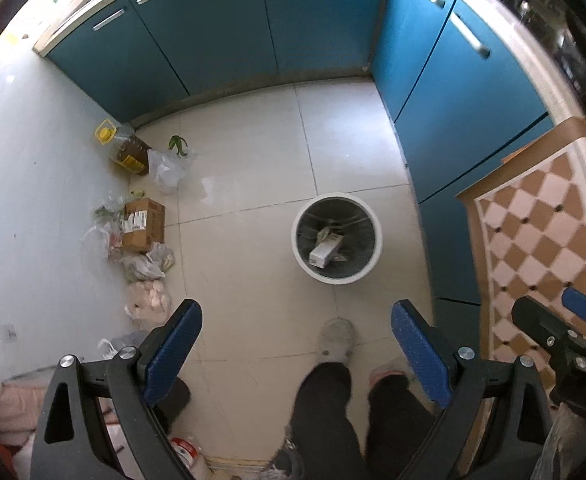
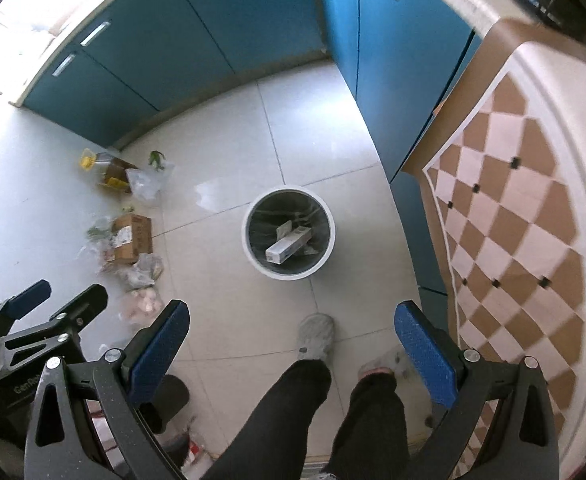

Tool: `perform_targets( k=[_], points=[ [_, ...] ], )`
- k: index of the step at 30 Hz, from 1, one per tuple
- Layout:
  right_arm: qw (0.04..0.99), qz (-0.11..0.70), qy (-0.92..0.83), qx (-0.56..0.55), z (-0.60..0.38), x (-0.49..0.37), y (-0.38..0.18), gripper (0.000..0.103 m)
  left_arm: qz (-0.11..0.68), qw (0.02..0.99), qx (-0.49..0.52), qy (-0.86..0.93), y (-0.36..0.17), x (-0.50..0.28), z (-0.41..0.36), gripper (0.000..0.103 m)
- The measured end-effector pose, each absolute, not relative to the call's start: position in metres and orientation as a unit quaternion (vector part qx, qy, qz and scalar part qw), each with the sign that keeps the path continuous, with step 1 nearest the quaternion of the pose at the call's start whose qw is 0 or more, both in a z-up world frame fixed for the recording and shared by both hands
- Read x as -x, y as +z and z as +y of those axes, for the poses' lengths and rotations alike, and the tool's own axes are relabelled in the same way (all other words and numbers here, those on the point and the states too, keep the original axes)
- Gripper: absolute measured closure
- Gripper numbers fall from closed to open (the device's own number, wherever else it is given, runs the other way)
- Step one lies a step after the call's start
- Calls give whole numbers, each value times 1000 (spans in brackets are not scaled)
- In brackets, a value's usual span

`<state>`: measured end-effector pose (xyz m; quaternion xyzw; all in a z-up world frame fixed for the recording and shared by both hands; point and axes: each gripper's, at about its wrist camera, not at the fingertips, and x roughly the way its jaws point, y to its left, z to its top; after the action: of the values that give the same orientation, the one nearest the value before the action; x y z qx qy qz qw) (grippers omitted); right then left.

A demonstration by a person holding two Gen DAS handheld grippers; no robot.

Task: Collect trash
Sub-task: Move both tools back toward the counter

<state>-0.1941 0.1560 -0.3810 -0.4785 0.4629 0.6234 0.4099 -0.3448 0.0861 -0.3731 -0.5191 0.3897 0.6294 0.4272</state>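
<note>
A round white trash bin (image 1: 337, 238) (image 2: 289, 234) with a dark liner stands on the tiled floor, and a white carton (image 1: 325, 250) (image 2: 287, 246) lies inside it. My left gripper (image 1: 297, 344) hangs open high above the floor, nothing between its blue pads. My right gripper (image 2: 293, 344) is open and empty too, at about the same height, right of the left one. Trash lies along the left wall: a cardboard box (image 1: 143, 224) (image 2: 131, 234), clear plastic bags (image 1: 169, 166) (image 2: 145, 182), and an oil bottle (image 1: 123, 148) (image 2: 105, 170) with a yellow cap.
Teal cabinets (image 1: 221, 28) (image 2: 165, 48) line the back and right. A table with a checkered cloth (image 1: 541, 232) (image 2: 513, 208) stands at the right. The person's legs and grey slippers (image 1: 337, 338) (image 2: 315, 334) are below the grippers. More bags (image 1: 149, 298) lie near the left wall.
</note>
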Motion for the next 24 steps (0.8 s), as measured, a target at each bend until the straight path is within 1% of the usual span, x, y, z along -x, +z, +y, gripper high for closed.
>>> perform_targets(
  k=[7,11,14,15,20,24],
  points=[
    [414,451,639,466,131,178,-312,0,366,436,512,644,-323,334,72,6],
    [415,447,649,455,123,168,-285,0,355,450,503,647,-297,324,70,6],
    [414,454,660,433,120,156,-267,0,348,470,477,656,-271,309,72,6],
    [415,459,665,418,120,147,-260,0,347,479,466,658,-262,301,76,0],
    [438,488,671,345,128,91,-225,0,348,532,403,658,-214,245,106,0],
    [476,505,656,296,129,23,-204,0,367,583,367,625,-192,170,136,0]
  ],
)
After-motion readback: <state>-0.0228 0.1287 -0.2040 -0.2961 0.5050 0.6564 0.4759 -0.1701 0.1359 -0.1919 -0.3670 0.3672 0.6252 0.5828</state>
